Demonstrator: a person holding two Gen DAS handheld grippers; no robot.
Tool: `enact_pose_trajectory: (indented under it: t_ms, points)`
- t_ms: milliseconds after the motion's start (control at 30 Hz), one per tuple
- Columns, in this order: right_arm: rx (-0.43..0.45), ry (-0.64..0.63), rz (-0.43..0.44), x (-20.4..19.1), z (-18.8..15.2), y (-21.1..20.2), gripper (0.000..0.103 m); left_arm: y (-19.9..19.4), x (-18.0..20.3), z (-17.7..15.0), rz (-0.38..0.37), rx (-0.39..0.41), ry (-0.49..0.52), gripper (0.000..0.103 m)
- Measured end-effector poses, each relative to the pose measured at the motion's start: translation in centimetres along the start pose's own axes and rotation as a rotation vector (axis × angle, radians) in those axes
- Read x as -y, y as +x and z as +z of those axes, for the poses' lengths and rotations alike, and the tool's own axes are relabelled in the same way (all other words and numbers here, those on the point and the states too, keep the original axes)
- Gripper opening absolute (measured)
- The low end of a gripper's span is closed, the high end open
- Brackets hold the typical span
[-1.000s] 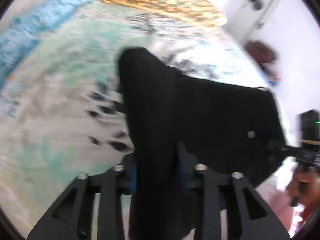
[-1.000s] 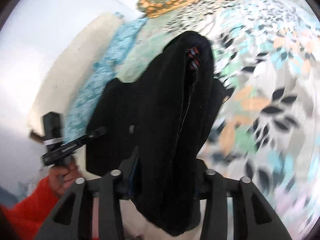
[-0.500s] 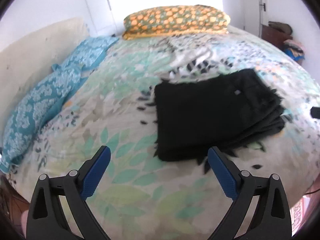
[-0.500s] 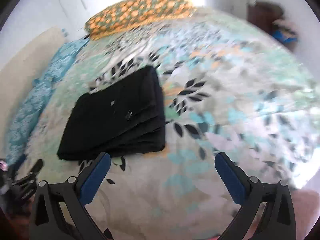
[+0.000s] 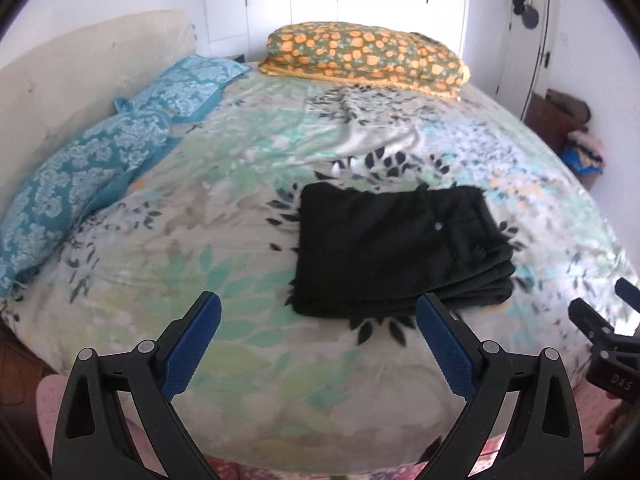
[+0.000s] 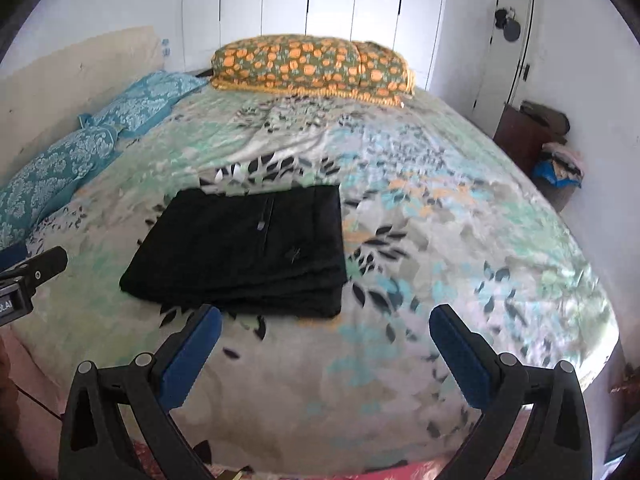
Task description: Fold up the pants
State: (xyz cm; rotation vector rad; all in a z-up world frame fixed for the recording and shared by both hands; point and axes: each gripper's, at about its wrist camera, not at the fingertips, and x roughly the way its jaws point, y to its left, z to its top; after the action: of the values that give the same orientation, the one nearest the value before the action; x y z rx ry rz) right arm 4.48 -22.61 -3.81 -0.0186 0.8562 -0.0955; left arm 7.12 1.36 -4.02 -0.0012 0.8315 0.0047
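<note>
The black pants lie folded in a flat stack on the floral bedspread; they also show in the right wrist view. My left gripper is open and empty, held back near the bed's front edge, apart from the pants. My right gripper is open and empty, also back from the stack. The right gripper's tip shows at the right edge of the left wrist view, and the left gripper's tip at the left edge of the right wrist view.
An orange-patterned pillow lies at the far end of the bed. Two teal pillows line the left side by a cream headboard. A dark cabinet with clutter stands by the right wall near a door.
One second ago both grippers were shut on the lifted pants. They have let go, opened, and pulled back toward the bed's front edge; the pants now lie folded on the bed.
</note>
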Motion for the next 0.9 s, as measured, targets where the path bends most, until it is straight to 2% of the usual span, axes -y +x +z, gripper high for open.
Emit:
enact_pose_trajectory:
  t_ms: [167, 267, 333, 533, 633, 733, 800, 900]
  points:
    - [0.000, 0.006, 0.009, -0.5, -0.3, -0.5, 0.103, 2.2, -0.7, -0.7, -0.046, -0.162, -0.061, 0.099]
    - [0.021, 0.005, 0.011, -0.7, 0.0, -1.0, 0.103, 2.6, -0.4, -1.1, -0.046, -0.189, -0.050, 0.099]
    - [0.033, -0.006, 0.010, -1.1, 0.0, -1.2, 0.103, 2.5, 0.0, -1.2, -0.057, -0.190, -0.034, 0.102]
    - [0.033, -0.018, 0.023, -1.4, 0.1, -1.2, 0.103, 1.7, 0.3, -1.0, -0.029, -0.139, -0.006, 0.103]
    - [0.031, -0.009, 0.025, -0.9, 0.4, -1.2, 0.103, 0.9, 0.0, -0.5, -0.011, -0.081, -0.013, 0.103]
    - [0.000, -0.022, 0.065, 0.0, 1.5, -0.6, 0.103, 0.0, -0.4, 0.3, -0.013, -0.035, -0.019, 0.103]
    - [-0.022, -0.062, 0.079, 0.3, 2.5, -0.2, 0.103, -0.5, -0.2, 0.8, 0.038, -0.004, 0.000, 0.103]
    - [-0.031, -0.141, 0.063, 0.4, 3.9, -0.4, 0.103, -1.2, 0.5, 1.8, 0.165, 0.042, 0.077, 0.103]
